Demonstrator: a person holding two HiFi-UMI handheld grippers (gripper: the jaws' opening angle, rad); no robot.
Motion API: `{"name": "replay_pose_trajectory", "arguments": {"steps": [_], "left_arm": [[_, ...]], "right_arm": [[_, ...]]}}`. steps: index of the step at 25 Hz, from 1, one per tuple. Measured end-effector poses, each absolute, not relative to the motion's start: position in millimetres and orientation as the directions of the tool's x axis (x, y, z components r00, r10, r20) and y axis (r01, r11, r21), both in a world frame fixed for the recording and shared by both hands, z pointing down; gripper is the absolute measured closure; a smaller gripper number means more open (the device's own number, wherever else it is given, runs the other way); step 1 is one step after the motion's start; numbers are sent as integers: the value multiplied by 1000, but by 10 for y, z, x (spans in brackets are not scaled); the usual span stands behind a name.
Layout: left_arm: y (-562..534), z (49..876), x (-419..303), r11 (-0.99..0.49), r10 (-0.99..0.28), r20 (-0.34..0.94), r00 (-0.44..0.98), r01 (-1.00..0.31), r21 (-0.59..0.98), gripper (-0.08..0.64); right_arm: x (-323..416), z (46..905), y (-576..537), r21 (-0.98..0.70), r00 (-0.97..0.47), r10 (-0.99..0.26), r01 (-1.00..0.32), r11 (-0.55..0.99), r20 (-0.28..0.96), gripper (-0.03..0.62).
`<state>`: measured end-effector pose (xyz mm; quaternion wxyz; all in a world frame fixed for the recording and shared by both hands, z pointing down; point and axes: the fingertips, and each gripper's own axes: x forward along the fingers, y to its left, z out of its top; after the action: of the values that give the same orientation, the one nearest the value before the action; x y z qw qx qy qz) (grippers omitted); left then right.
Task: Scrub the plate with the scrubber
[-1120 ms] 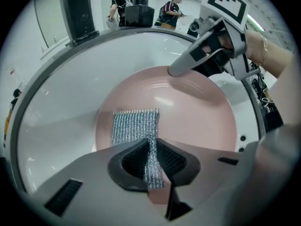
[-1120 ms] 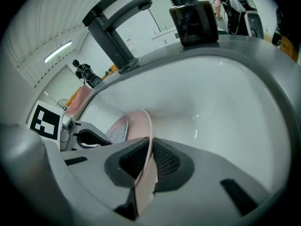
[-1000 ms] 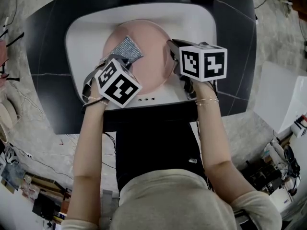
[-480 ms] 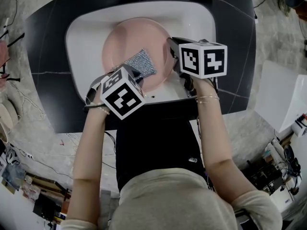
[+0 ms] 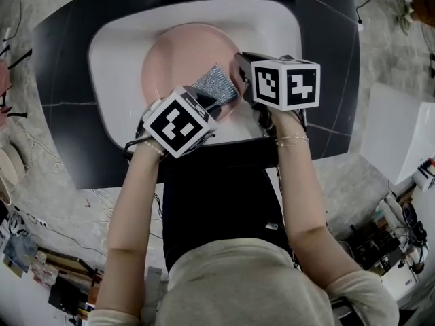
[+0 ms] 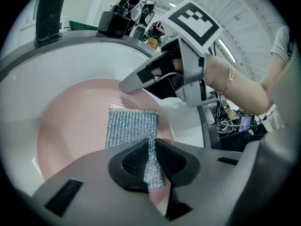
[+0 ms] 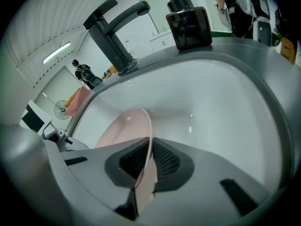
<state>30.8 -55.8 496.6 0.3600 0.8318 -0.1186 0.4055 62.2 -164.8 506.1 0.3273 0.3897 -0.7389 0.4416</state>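
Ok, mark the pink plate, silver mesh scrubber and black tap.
pink plate [image 5: 170,66], head view, inner face.
silver mesh scrubber [image 6: 130,126], left gripper view, middle.
black tap [image 7: 109,44], right gripper view, stem.

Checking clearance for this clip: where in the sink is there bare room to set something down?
Bare basin lies left of the plate and behind it toward the faucet. Crowded at the plate's right rim: right gripper clamps it, left gripper holds the scrubber there.

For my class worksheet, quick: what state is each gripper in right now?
Left gripper: closed on the scrubber.
Right gripper: closed on the rim of the plate.
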Motion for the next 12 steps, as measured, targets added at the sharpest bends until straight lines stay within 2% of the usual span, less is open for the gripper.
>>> {"name": "replay_pose_trajectory", "arguments": {"steps": [4, 12], "left_arm": [[-687, 4936, 387, -648, 46, 724, 688, -531, 546, 499], [-977, 4964, 445, -609, -48, 704, 708, -579, 541, 500]], "right_arm": [[635, 5054, -1641, -398, -482, -290, -865, 304, 827, 557], [638, 5064, -1643, -393, -481, -294, -865, 311, 826, 557]]}}
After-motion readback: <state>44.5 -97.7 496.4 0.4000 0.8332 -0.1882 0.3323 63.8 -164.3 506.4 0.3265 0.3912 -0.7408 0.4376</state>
